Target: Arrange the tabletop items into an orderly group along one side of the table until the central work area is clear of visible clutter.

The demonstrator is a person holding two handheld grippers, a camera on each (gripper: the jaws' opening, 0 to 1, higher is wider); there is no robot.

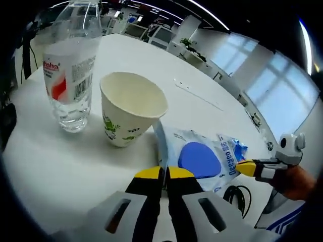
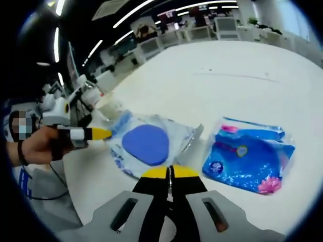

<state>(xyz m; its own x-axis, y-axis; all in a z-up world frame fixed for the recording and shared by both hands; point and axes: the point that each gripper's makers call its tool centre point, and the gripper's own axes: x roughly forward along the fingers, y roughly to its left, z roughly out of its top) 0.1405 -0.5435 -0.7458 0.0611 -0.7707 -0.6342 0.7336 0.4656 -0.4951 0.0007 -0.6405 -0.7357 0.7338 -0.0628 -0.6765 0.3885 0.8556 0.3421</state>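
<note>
Taking the paper cup [image 1: 132, 107] as landmark in the left gripper view: the water bottle [image 1: 72, 65] stands upright just beside it on its left, both on the surface [image 1: 60, 166]. The pouch [image 1: 199, 159] lies flat at the cup's lower right, nearly touching its base. In the right gripper view, a second packet [image 2: 248, 155] lies right of the pouch [image 2: 151, 143], apart.

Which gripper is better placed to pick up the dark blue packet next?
Probably right: the dark blue packet lies just beside the right gripper, while the left gripper sits across the white pouch, facing the paper cup.

Bright window and ceiling-strip light; soft blur, fisheye-warped edges.
</note>
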